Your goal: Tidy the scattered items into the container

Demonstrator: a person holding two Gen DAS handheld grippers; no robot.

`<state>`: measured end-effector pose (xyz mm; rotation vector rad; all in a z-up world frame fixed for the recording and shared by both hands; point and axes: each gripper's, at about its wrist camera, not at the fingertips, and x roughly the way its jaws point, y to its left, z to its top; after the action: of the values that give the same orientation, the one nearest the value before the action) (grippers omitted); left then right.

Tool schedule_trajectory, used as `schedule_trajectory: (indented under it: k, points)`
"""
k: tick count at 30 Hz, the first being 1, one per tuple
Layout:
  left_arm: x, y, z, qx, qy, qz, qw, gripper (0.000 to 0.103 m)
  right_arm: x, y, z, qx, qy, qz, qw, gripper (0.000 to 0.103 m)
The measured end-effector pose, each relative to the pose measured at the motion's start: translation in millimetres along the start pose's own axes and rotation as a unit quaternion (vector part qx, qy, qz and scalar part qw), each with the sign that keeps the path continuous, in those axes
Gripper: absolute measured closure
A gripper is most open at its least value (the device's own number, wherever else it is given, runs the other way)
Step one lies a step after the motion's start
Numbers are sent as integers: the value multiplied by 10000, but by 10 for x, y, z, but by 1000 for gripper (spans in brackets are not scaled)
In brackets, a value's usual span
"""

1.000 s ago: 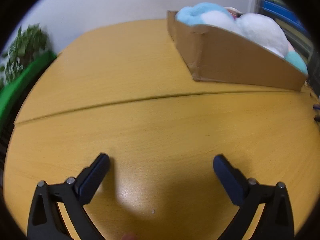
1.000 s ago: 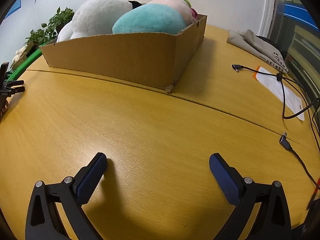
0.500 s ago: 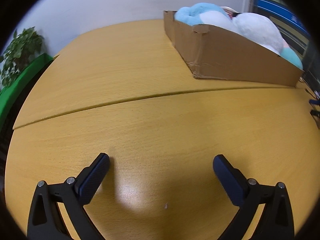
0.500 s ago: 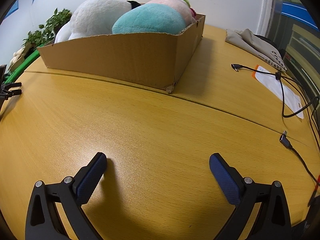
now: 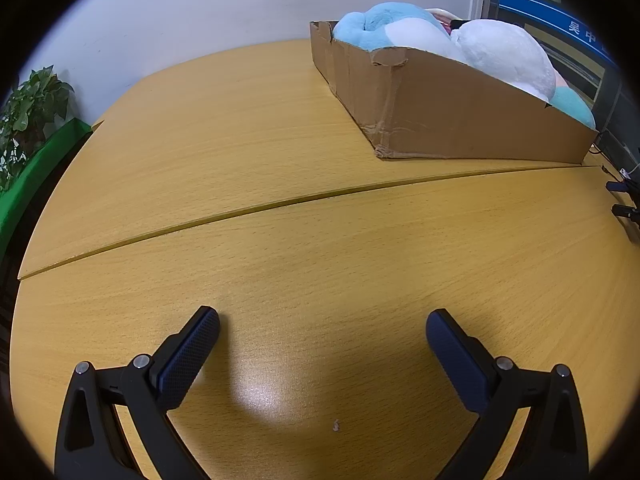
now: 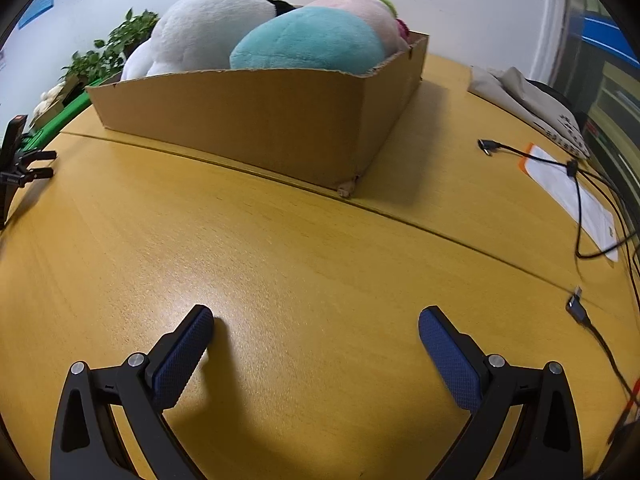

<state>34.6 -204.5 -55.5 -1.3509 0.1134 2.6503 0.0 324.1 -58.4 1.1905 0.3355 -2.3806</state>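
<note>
A brown cardboard box [image 5: 460, 116] stands on the wooden table [image 5: 280, 160] at the far right in the left wrist view, and at the far centre in the right wrist view [image 6: 280, 120]. It is full of plush toys: a white one [image 6: 208, 28], a teal one [image 6: 312, 40], a pink one [image 6: 360, 6] and a light blue one [image 5: 384, 24]. My left gripper [image 5: 322, 322] is open and empty, low over bare table. My right gripper [image 6: 316, 320] is open and empty, also low over bare table in front of the box.
Black cables [image 6: 580, 200] and a white packet [image 6: 572, 192] lie on the table's right side, with a grey cloth [image 6: 528, 100] behind them. A potted plant [image 5: 28, 112] and a green edge [image 5: 32, 176] are beyond the table's left side. The other gripper [image 6: 16, 160] shows at far left.
The left gripper view has swung a little, so the box sits slightly lower and nearer the centre. The right gripper has barely moved. Both stay open.
</note>
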Motion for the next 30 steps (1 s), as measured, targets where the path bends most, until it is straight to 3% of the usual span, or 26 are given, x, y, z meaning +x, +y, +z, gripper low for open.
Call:
schedule_trajectory:
  k: [30]
  points:
    - [-69,-25,-163,23,-25,13,10000,0,9,-1,9,-91,0,52,9999,0]
